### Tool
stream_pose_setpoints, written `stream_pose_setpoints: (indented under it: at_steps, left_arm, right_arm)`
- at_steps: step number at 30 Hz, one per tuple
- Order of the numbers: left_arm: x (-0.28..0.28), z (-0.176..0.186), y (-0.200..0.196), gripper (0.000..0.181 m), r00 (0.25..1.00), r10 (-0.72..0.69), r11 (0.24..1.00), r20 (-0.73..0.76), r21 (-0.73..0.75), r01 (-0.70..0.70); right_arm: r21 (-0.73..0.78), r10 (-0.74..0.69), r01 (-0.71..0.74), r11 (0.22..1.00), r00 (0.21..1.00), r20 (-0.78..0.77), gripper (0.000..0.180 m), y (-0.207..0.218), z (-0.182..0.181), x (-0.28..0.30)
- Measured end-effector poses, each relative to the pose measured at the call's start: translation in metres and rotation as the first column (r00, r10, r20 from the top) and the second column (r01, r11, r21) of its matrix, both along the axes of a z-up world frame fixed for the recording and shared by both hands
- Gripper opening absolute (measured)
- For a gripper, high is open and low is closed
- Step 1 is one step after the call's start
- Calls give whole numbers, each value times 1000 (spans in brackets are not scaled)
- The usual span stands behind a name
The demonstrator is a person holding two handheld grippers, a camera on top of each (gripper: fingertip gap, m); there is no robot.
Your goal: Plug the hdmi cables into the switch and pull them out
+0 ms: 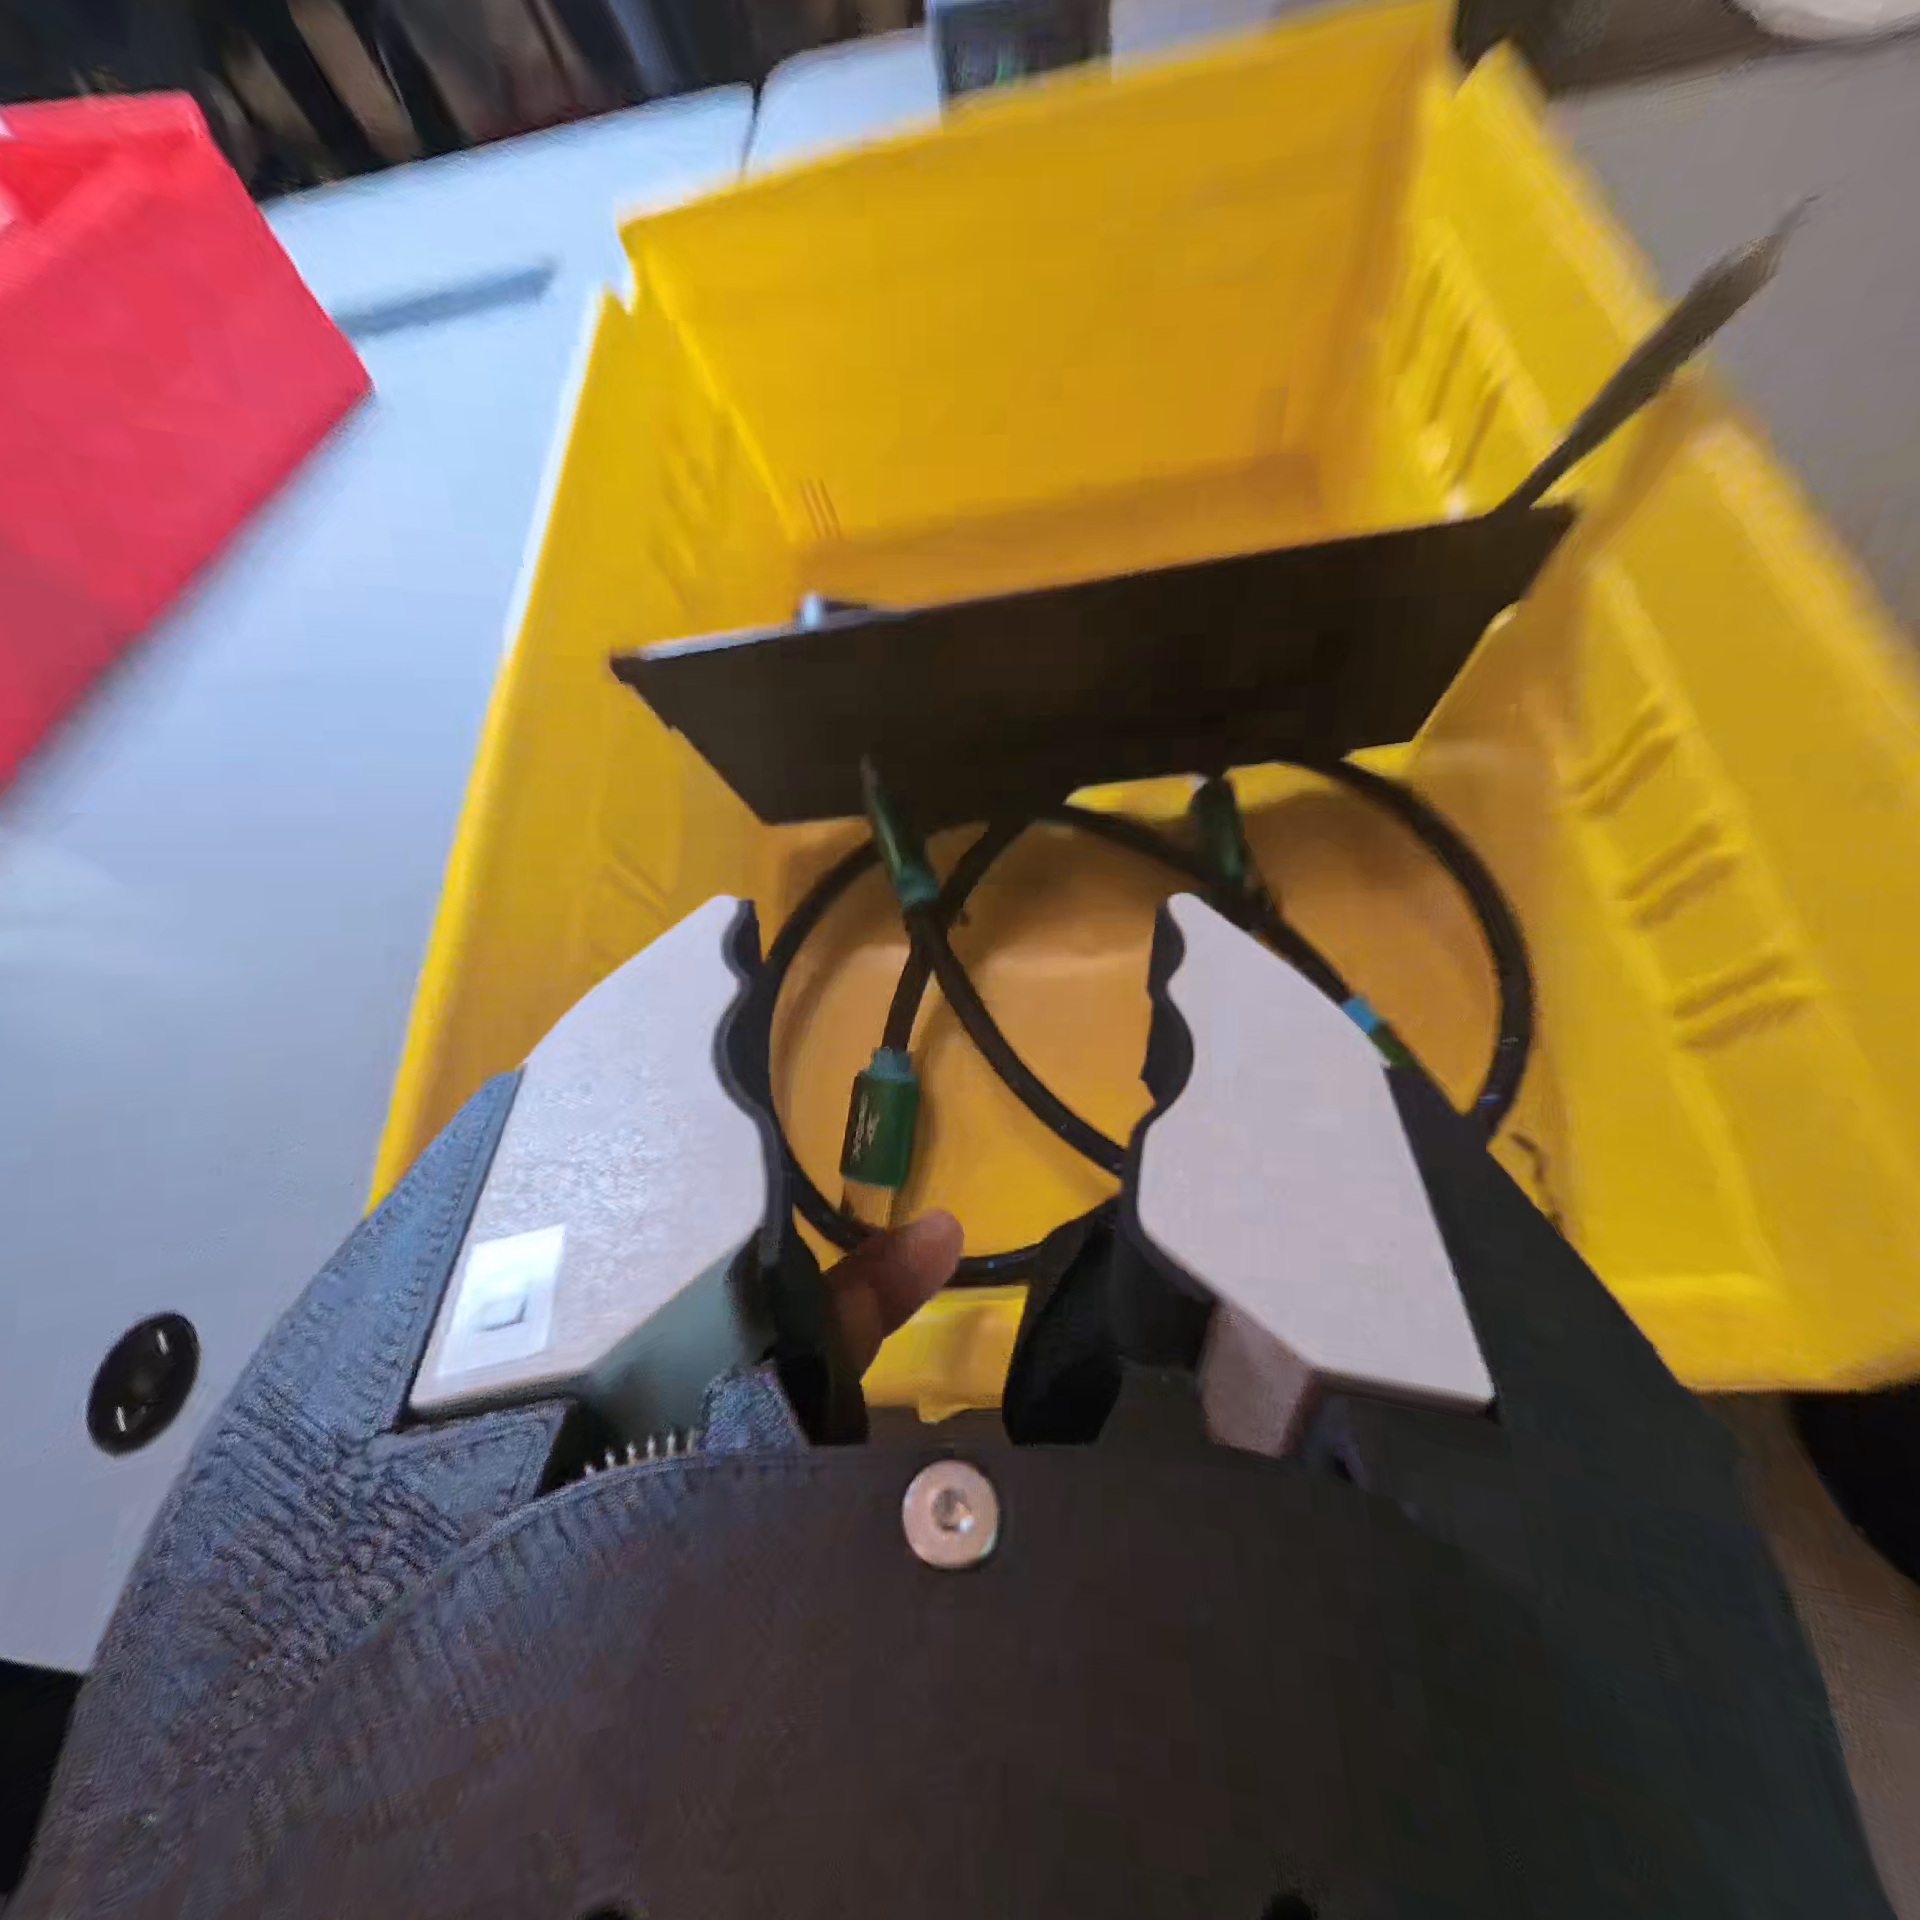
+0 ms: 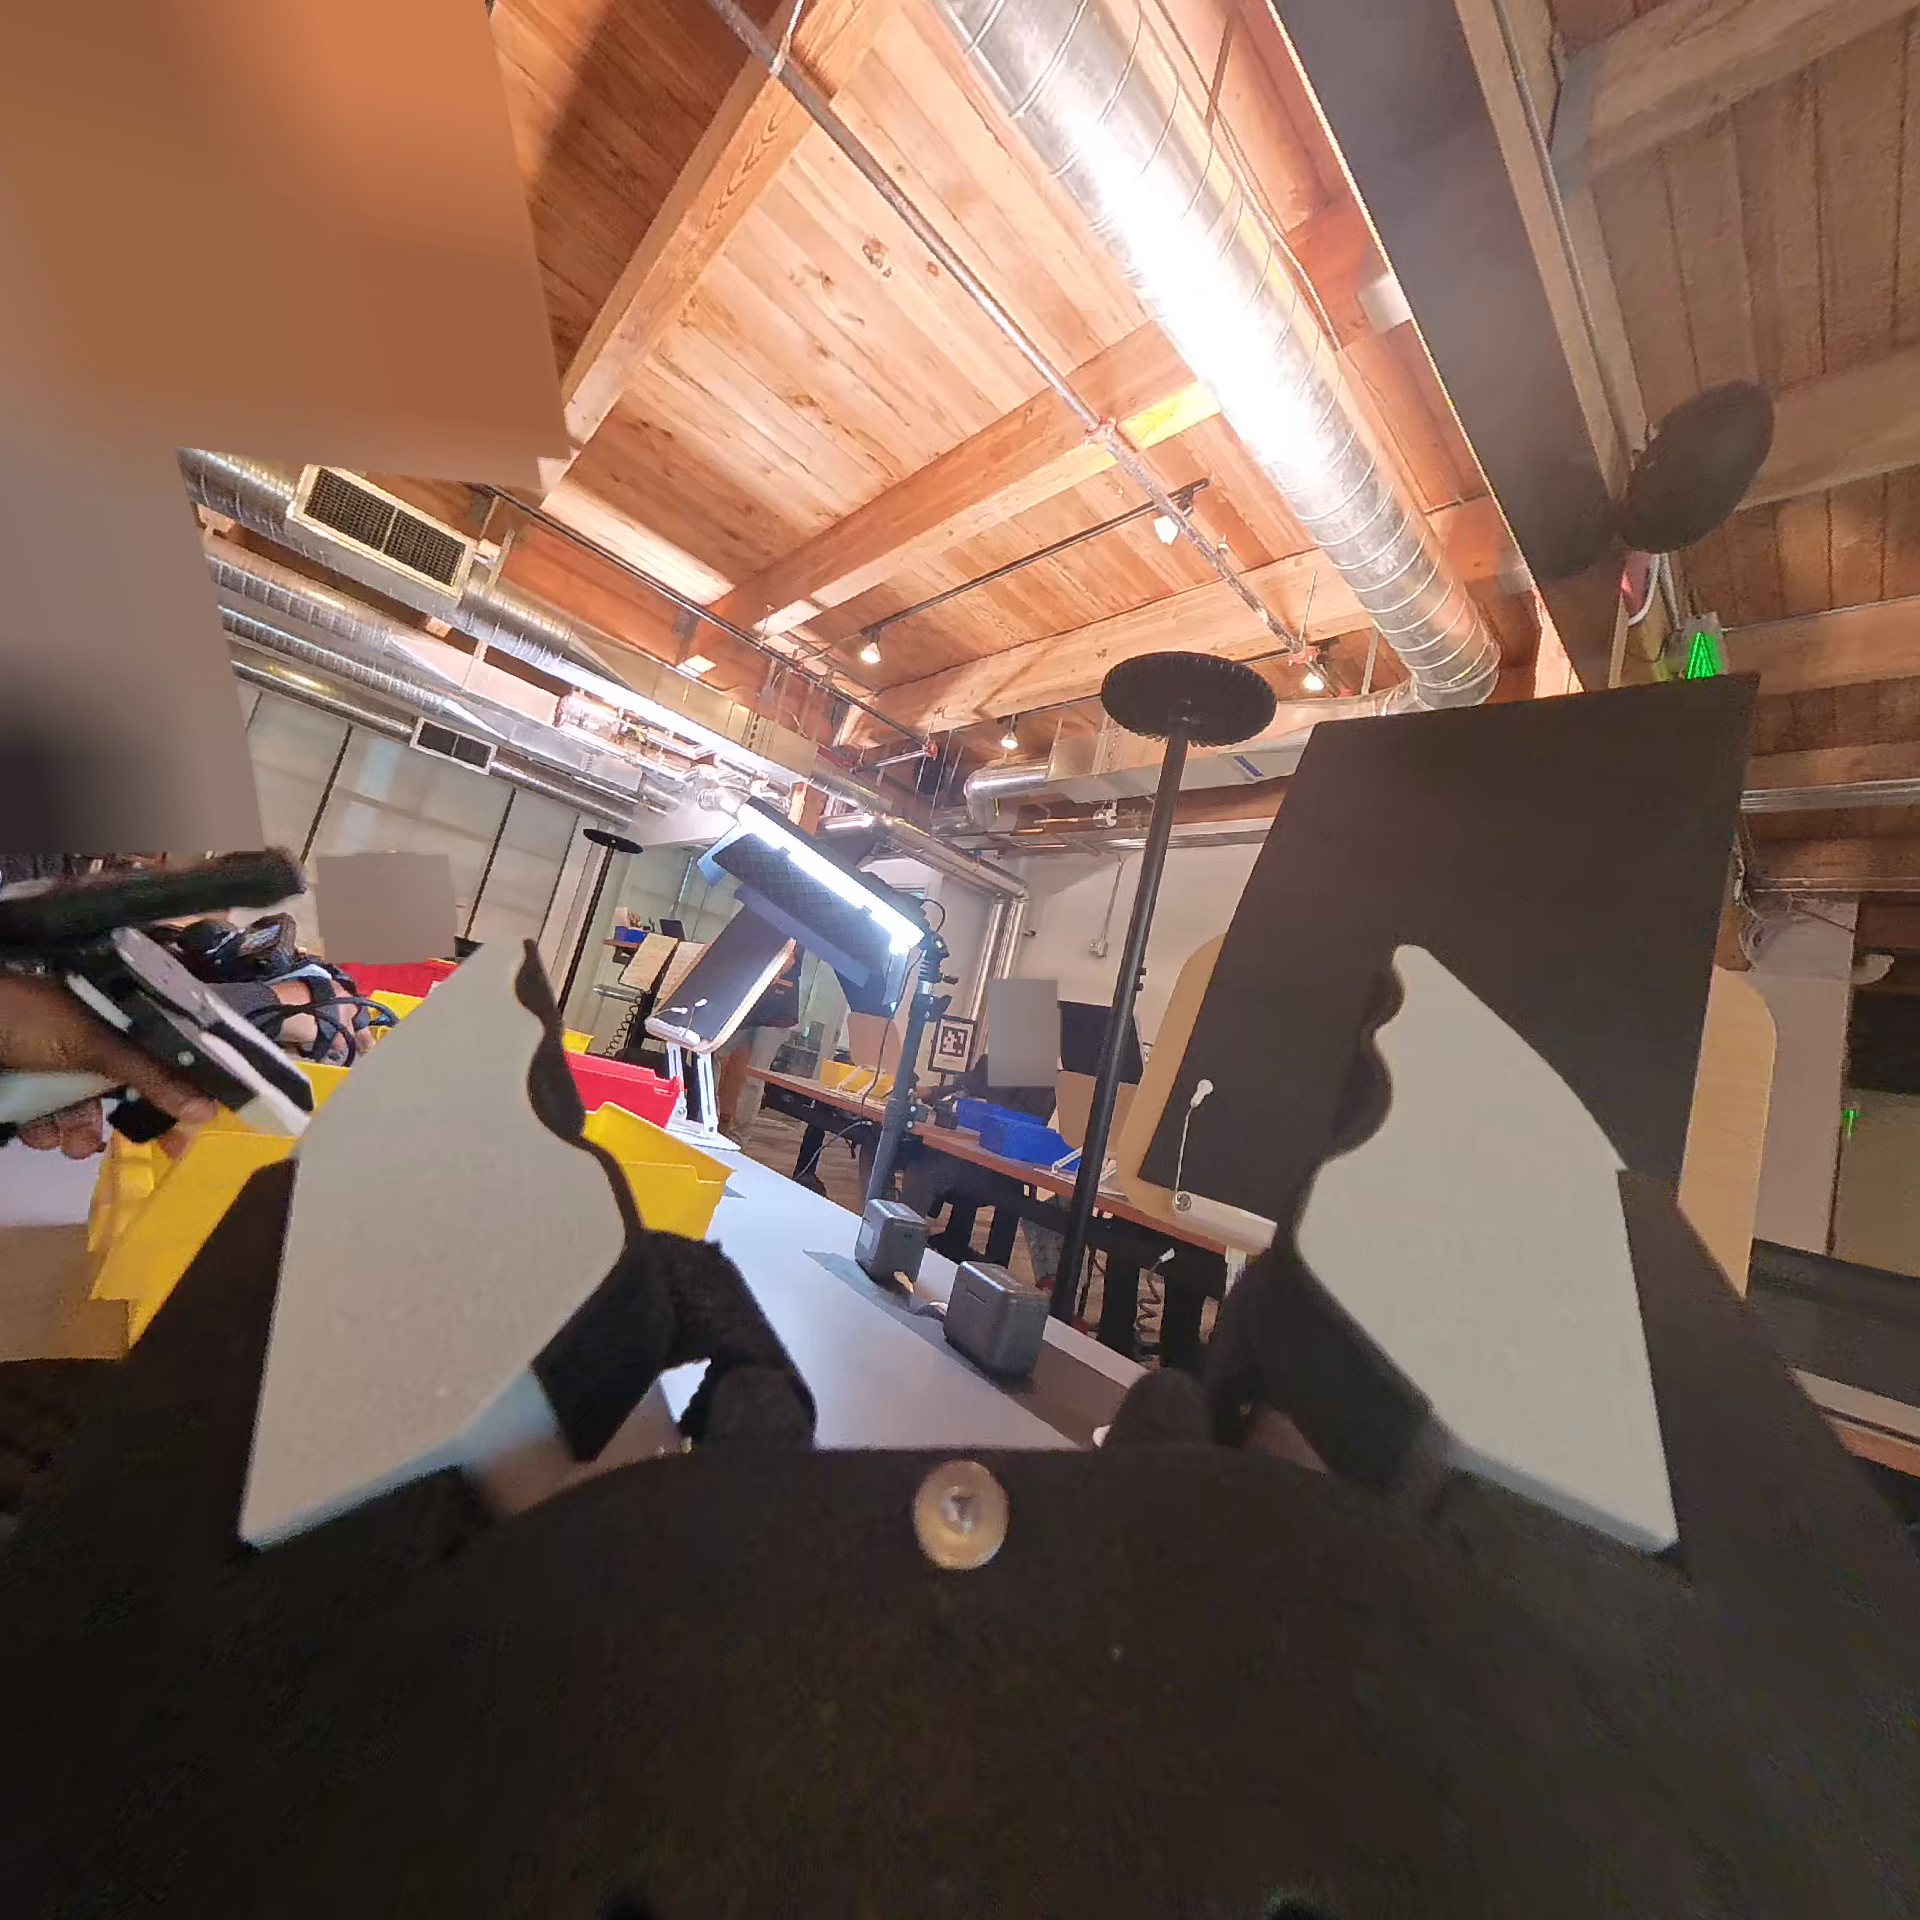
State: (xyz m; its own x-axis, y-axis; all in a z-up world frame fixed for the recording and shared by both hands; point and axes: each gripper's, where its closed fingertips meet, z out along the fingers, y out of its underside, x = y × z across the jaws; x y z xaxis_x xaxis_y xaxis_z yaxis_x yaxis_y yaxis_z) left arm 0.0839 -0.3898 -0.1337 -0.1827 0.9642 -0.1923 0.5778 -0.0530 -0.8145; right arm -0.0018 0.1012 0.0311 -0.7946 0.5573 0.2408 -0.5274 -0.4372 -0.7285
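In the left wrist view a flat black switch [image 1: 1091, 675] lies tilted across a yellow bin [image 1: 644, 644]. Black HDMI cables [image 1: 1039, 1060] are coiled on the bin floor below it. One green plug [image 1: 878, 1132] lies loose. Two more green plugs [image 1: 899, 842] reach up to the switch's near edge; I cannot tell whether they are seated. My left gripper [image 1: 956, 914] is open and empty above the coil, with a fingertip [image 1: 904, 1278] showing between its fingers. My right gripper [image 2: 961, 961] is open and empty, tilted up toward the ceiling. The left gripper also shows in the right wrist view [image 2: 197, 1029], held by a hand.
A red bin [image 1: 135, 364] stands left of the yellow one on the white table [image 1: 260, 831]. The right wrist view shows more yellow bins [image 2: 665, 1164], a red bin [image 2: 623, 1081], two grey boxes [image 2: 997, 1314], a black stand pole [image 2: 1132, 987] and a black panel [image 2: 1507, 935].
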Motion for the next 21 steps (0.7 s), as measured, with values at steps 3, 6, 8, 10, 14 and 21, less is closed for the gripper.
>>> stream_pose_setpoints:
  at_steps: [3,6,8,10,14,21]
  left_arm:
    - [-5,-40,-8,68,980,-19,999,199,47,10]
    - [-11,-51,-16,48,963,3,999,269,49,-17]
    - [-9,-56,-16,34,943,-13,999,331,43,-2]
    - [-9,-58,-18,17,932,-11,1000,362,23,3]
    - [-9,-53,-17,13,941,-14,1000,338,5,13]
    - [-13,21,-12,8,1000,0,988,-30,-157,-5]
  right_arm:
    - [-8,5,-5,1000,1000,19,138,1,-1,-3]
    - [-15,3,-2,1000,1000,26,135,3,-1,-5]
    - [-17,-1,1,1000,1000,24,132,4,-1,-5]
    - [-11,0,0,1000,1000,18,130,2,-1,-3]
    - [24,-14,14,1000,1000,-1,128,-3,-4,-1]
    - [32,-21,21,999,1000,5,126,-5,-8,-4]
